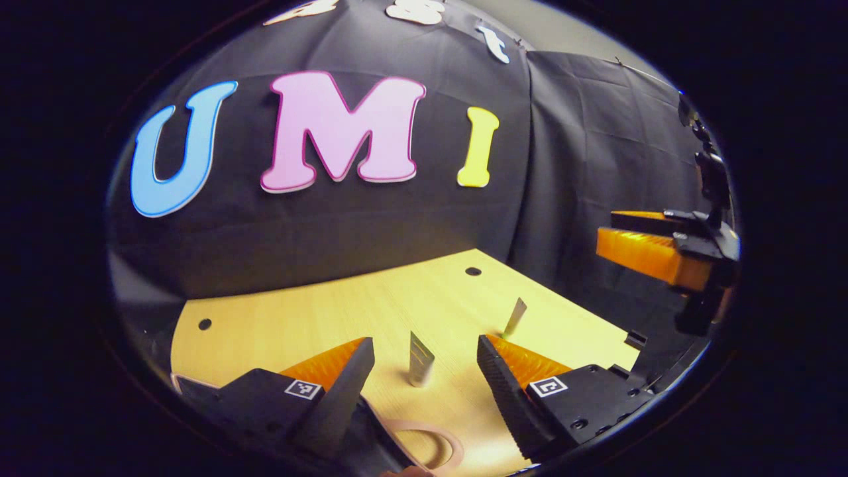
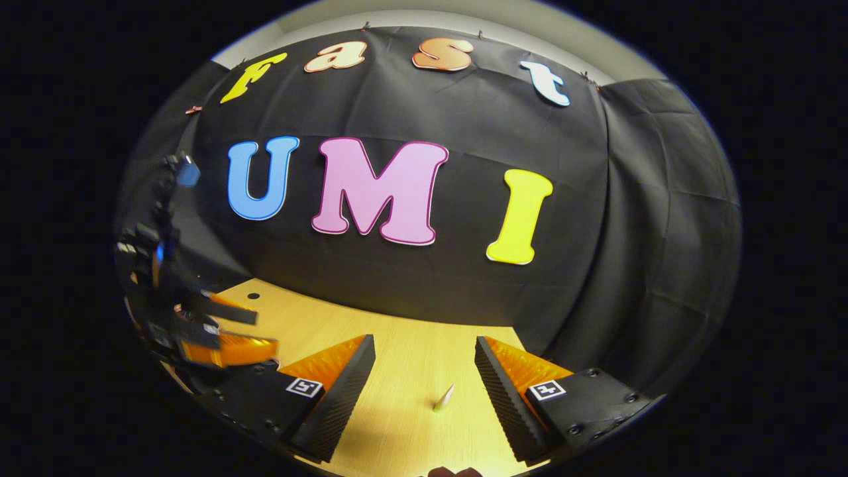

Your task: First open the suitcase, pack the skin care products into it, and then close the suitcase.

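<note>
while the left tongs (image 1: 424, 361) hang above the wooden bench (image 1: 318, 311), their two fingers stand wide apart with nothing clamped between them. in the left gripper view a small silvery tube (image 1: 420, 361) stands upright on the bench in the gap between the fingers, touching neither of them. a second, slimmer tube (image 1: 514, 317) stands farther back and to the right, tilted a little, well apart from the first. low at the near edge, just under the left finger, lies a pale pinkish curved rim (image 1: 430, 437); whether it belongs to the suitcase cannot be told. at the right of that view the right tongs (image 1: 646, 242) are held level in the air above the bench edge, pointing leftward.

in the right gripper view the left tongs (image 2: 228, 331) show at the far left, low over the bench (image 2: 411, 344). the right tongs (image 2: 424, 374) are likewise wide apart and grip nothing; a slim tube (image 2: 444, 397) stands between their fingers, clear of both.
</note>
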`<state>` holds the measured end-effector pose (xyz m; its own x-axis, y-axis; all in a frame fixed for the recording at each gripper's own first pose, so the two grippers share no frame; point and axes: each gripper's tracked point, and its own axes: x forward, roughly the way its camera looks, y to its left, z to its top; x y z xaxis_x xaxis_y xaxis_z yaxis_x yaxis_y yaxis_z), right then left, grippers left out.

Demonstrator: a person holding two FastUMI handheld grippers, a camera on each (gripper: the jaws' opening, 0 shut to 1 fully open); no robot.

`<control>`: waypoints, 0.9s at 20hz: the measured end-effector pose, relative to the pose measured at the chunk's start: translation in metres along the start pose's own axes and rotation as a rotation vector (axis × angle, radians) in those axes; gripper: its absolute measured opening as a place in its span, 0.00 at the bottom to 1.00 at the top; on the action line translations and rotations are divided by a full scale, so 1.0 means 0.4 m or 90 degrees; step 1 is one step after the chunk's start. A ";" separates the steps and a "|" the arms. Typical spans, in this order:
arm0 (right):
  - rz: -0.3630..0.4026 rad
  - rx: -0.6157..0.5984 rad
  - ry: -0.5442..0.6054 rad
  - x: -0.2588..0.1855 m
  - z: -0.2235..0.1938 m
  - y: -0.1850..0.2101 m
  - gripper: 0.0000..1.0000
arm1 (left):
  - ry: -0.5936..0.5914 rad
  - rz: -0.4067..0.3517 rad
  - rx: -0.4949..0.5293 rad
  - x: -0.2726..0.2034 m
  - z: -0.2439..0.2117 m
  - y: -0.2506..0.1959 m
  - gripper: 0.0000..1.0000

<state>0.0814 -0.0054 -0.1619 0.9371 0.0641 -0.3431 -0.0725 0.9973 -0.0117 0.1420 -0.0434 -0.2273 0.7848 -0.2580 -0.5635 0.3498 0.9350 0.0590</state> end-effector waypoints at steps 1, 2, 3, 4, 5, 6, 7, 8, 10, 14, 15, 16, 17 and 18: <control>0.006 -0.005 0.012 0.008 -0.025 -0.018 0.96 | 0.032 0.012 -0.006 0.051 -0.040 0.009 0.98; 0.013 -0.012 0.023 0.018 -0.049 -0.036 0.96 | 0.060 0.028 -0.013 0.101 -0.075 0.015 0.98; 0.020 -0.016 0.036 0.028 -0.073 -0.055 0.96 | 0.084 0.042 -0.020 0.148 -0.117 0.018 0.98; 0.028 -0.015 0.046 0.038 -0.098 -0.073 0.96 | 0.104 0.061 -0.024 0.199 -0.152 0.028 0.98; 0.037 -0.010 0.056 0.051 -0.123 -0.087 0.96 | 0.123 0.080 -0.029 0.255 -0.189 0.032 0.99; 0.043 -0.003 0.069 0.066 -0.153 -0.102 0.96 | 0.135 0.097 -0.036 0.302 -0.211 0.038 0.98; 0.047 0.004 0.087 0.083 -0.187 -0.116 0.96 | 0.145 0.108 -0.044 0.346 -0.235 0.045 0.98; 0.052 0.014 0.103 0.101 -0.221 -0.127 0.96 | 0.156 0.113 -0.056 0.379 -0.256 0.047 0.99; 0.067 0.039 0.141 0.146 -0.300 -0.131 0.96 | 0.206 0.136 -0.076 0.381 -0.297 0.060 0.82; 0.076 0.058 0.218 0.240 -0.472 -0.135 0.97 | 0.187 0.131 -0.075 0.366 -0.223 0.044 0.43; 0.082 0.058 0.245 0.266 -0.522 -0.128 0.97 | 0.186 0.135 -0.068 0.341 -0.206 0.031 0.43; 0.086 0.055 0.274 0.294 -0.570 -0.118 0.97 | 0.180 0.133 -0.072 0.312 -0.184 0.017 0.43; 0.089 0.047 0.292 0.318 -0.607 -0.110 0.97 | 0.170 0.130 -0.080 0.269 -0.160 0.006 0.43; 0.093 0.045 0.306 0.343 -0.640 -0.101 0.98 | 0.161 0.131 -0.088 0.226 -0.136 0.001 0.43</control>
<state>0.1255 -0.0459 -0.4488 0.6547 0.1966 -0.7299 -0.1531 0.9801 0.1266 0.1852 -0.0532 -0.3229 0.6745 -0.0082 -0.7382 0.1115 0.9896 0.0909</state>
